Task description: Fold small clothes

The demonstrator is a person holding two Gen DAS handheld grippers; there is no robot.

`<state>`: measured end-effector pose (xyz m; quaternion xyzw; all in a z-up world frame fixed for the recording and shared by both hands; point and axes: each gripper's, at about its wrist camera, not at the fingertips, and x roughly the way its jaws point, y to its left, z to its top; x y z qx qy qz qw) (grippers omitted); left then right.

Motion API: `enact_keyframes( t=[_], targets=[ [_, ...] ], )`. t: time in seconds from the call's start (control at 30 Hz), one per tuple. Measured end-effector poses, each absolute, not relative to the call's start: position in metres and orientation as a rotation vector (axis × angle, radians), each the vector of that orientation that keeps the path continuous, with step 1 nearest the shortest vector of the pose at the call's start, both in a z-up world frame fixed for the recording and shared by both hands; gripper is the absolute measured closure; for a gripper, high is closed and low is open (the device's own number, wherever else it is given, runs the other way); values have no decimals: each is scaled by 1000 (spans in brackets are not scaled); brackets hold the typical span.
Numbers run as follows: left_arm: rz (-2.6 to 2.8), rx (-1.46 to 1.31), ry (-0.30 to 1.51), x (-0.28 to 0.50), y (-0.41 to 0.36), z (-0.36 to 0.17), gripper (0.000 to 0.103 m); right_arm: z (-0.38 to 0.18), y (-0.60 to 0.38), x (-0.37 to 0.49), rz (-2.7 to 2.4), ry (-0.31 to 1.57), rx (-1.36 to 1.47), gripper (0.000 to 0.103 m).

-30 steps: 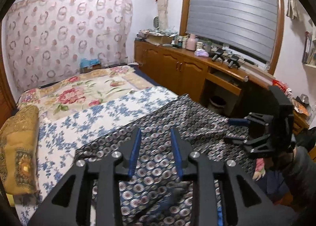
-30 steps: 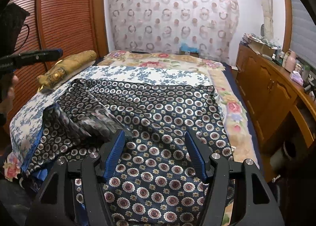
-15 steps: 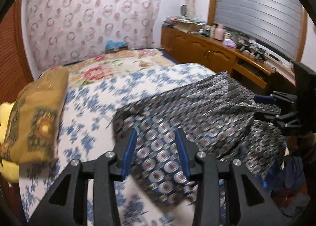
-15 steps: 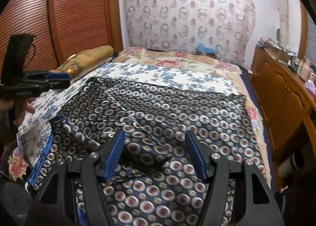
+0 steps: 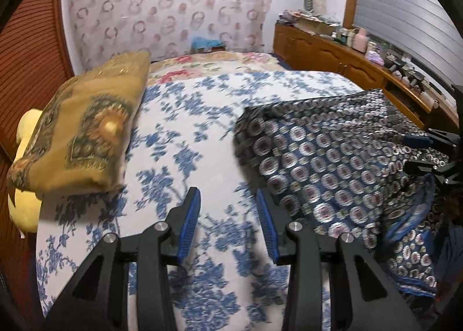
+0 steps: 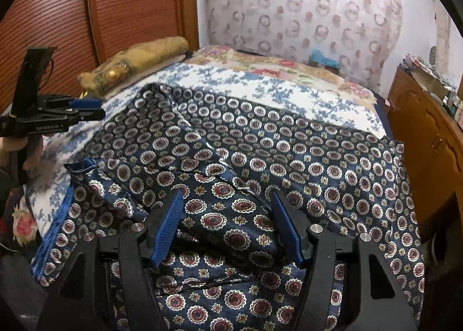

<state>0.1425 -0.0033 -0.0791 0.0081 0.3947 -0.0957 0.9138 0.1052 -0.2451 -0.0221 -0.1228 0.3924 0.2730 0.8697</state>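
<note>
bed (image 6: 289,93) w/ blue-floral sheet | on it: navy patterned garment (image 6: 289,157), gold pillow (image 5: 86,128)

Small pale lettering reading roughly "GenRobot.AI" stood on the side of the left gripper (image 6: 86,111); nothing else was legible.

Left gripper (image 5: 228,200): fingers (image 5: 189,223) spread apart, nothing between them, pointing forward and slightly down. In the right wrist view it sits at far left (image 6: 95,109), held level in a hand (image 6: 17,147) gripping the handle.

Right gripper (image 6: 227,203): fingers (image 6: 167,223) wide apart, empty, angled downward.
</note>
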Motion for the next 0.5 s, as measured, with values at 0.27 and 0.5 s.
enact_keyframes(
  t=[0.27, 0.5],
  targets=[
    [-142, 7, 855, 149, 11, -93, 64, -34, -241, 112, 574, 862, -280, 38],
    [-131, -5, 889, 153, 16, -99, 64, -37, -233, 111, 603, 870, -319, 40]
  ],
)
